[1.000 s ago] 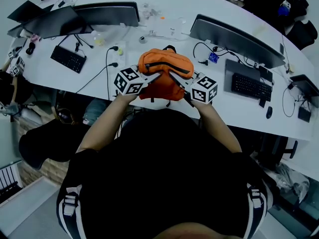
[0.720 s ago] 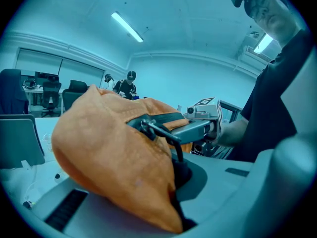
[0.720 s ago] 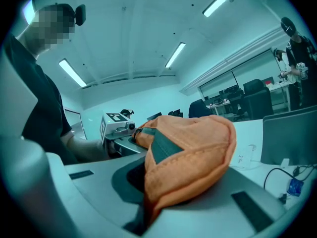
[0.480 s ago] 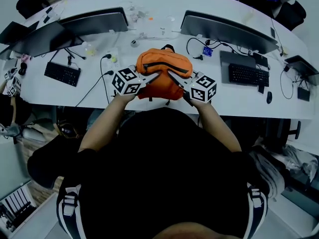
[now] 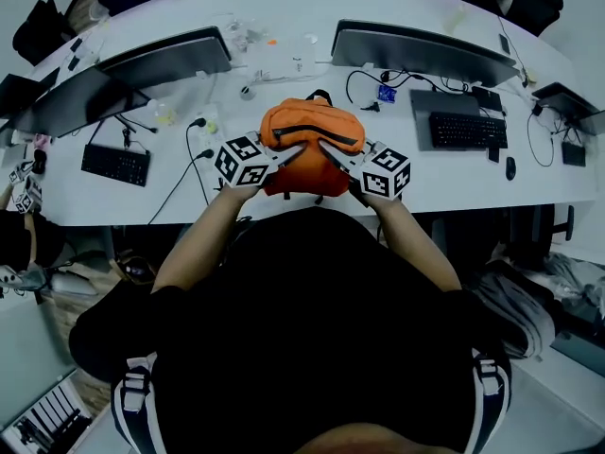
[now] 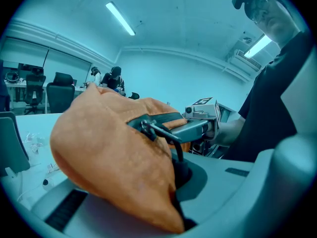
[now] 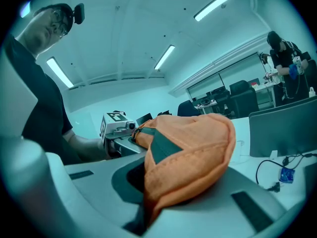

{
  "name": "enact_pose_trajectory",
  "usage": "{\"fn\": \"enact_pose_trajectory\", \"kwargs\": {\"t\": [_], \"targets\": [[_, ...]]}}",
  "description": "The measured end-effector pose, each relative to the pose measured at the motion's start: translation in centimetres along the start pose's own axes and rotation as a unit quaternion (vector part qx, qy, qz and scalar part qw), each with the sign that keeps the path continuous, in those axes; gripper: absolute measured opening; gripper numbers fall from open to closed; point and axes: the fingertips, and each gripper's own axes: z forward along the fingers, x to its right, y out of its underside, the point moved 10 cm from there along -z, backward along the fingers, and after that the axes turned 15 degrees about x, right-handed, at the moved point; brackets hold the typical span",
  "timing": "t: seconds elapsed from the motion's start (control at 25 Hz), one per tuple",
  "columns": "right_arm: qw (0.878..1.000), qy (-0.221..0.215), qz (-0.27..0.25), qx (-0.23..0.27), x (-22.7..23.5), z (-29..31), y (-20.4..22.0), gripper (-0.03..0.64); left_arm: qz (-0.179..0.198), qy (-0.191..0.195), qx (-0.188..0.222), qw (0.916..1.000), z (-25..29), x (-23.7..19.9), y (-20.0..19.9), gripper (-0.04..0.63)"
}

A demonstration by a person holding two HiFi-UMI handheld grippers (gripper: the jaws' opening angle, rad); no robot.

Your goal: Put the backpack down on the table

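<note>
An orange backpack with a dark zip strip is over the near edge of the white table, straight in front of the person. My left gripper is shut on its fabric from the left, and the cloth bunches between the jaws. From the right, my right gripper is shut on it too, with a fold of backpack pinched low between its jaws. Each gripper view shows the other gripper's marker cube beyond the bag. Whether the bag's underside rests on the table, I cannot tell.
Two monitors stand behind the bag, left and right. There are keyboards at the left and right, a mouse, and loose cables beside the bag. Small clutter lies at the table's far middle.
The head view has shifted, so the table sits differently in the picture. Both grippers keep their hold and the backpack has stayed almost in place between them.
</note>
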Motion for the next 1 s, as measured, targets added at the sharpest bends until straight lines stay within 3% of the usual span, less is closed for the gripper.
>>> {"fn": "enact_pose_trajectory", "kwargs": {"t": [0.44,1.0], "targets": [[0.999,0.024,0.022,-0.01,1.6,0.0,1.9,0.025,-0.025,0.019,-0.021,0.9993,1.1,-1.5,1.9,0.029],[0.996,0.026,0.063,-0.05,6.1,2.1,4.4,0.025,-0.062,0.008,-0.051,0.9967,2.7,-5.5,4.7,0.029]]}}
